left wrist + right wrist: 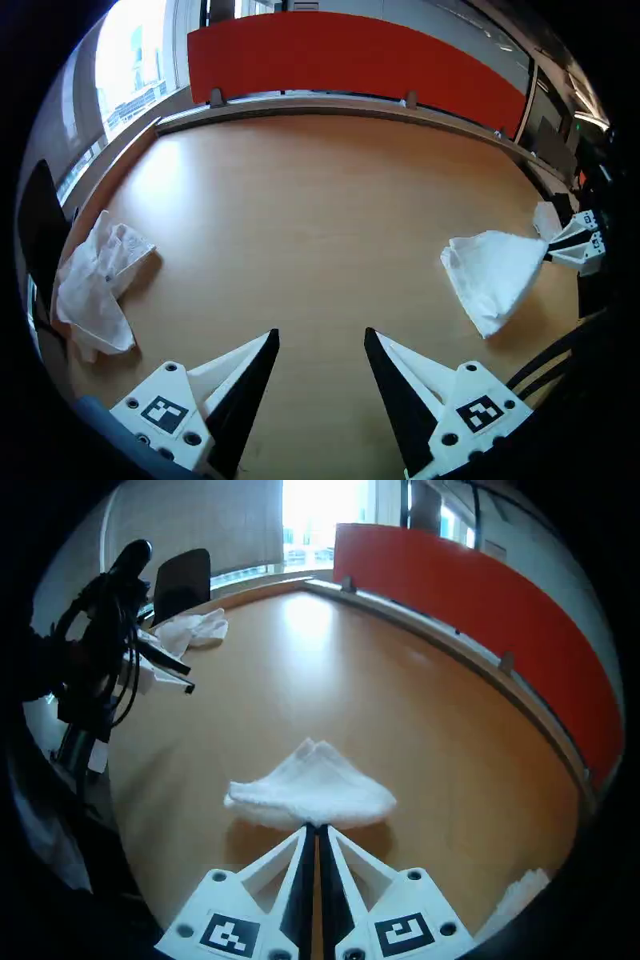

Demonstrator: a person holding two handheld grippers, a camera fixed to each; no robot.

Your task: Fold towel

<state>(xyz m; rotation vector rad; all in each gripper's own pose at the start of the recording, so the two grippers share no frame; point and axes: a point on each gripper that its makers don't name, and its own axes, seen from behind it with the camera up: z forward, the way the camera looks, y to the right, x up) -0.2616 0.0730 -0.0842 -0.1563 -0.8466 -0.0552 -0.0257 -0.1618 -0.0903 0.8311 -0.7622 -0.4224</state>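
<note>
A white towel (492, 276) (312, 788) lies bunched on the wooden table (320, 208), pinched at its near edge by my right gripper (318, 830) (552, 248), which is shut on it. The cloth fans out from the fingers towards the table. My left gripper (320, 336) (190, 680) hovers open over bare wood with nothing between its fingers, well to the left of the held towel. A second, crumpled white towel (100, 284) (192, 628) rests near the table's edge by the window.
A red partition (352, 60) (480, 600) runs along the table's far side. A black chair (182, 580) stands by the window corner. Another piece of white cloth (520, 892) lies at the table's edge beside my right gripper. Cables (112, 640) hang off the left gripper.
</note>
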